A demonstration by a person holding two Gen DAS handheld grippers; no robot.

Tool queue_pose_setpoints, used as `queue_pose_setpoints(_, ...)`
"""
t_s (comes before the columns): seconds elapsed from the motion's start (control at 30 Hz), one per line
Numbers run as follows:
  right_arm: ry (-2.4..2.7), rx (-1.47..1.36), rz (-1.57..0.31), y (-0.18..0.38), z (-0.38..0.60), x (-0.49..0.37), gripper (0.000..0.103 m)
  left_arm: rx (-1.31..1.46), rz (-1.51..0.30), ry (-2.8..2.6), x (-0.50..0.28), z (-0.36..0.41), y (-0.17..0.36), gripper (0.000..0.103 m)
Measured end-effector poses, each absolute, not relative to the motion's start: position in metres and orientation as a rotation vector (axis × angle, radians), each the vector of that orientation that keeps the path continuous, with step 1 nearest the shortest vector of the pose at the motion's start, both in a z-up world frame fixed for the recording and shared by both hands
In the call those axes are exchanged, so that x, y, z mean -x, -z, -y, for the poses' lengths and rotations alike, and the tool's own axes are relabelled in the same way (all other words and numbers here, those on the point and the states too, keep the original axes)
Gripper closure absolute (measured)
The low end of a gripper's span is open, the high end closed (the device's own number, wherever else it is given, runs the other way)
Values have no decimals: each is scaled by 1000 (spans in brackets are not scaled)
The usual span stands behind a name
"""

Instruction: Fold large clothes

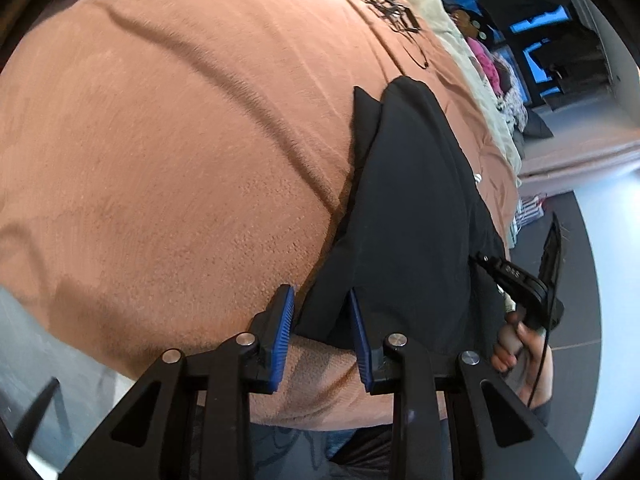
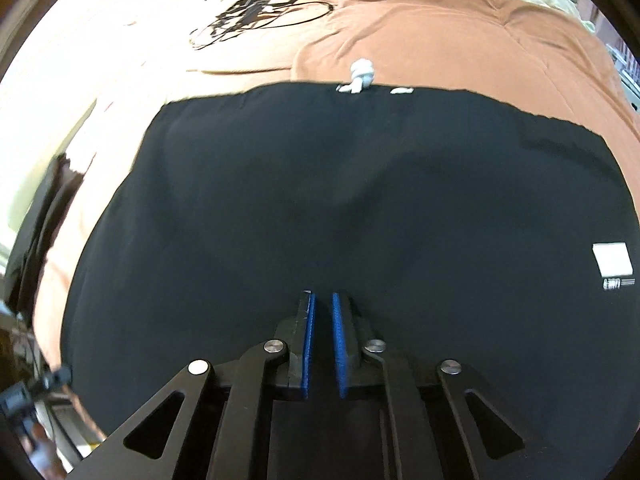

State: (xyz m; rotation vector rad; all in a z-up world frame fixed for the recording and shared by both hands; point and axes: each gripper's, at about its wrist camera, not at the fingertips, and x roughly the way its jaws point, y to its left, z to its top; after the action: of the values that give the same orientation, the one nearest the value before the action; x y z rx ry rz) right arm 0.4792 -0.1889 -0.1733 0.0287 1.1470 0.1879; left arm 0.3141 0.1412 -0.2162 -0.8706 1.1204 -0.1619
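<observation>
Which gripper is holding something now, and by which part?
Neither grips visibly. The left gripper is open around the black garment's near edge; the right gripper, almost shut, shows an empty gap.

The black garment [image 2: 340, 208] lies spread flat on a brown blanket [image 2: 460, 32], filling most of the right wrist view. A white label [image 2: 612, 259] sits at its 3 o'clock edge. In the left wrist view it rises in folded peaks toward 12 o'clock.

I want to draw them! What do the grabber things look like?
Each hand-held gripper, left and right, has black linkage bars with triangle cut-outs, round silver pins, and two fingers faced with ribbed blue pads. A thin black cable hangs from the right one.
</observation>
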Motion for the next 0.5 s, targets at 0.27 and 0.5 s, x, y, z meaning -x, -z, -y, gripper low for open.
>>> queue_pose_setpoints(0.27,-166,2,-1146,177,188,-524,100,883,-1128,145,-317,-139,217,74)
queue_pose_setpoints(0.5,-146,23,-1140,176,194,-549,100,898,-1125,133,-321,-139,218,74)
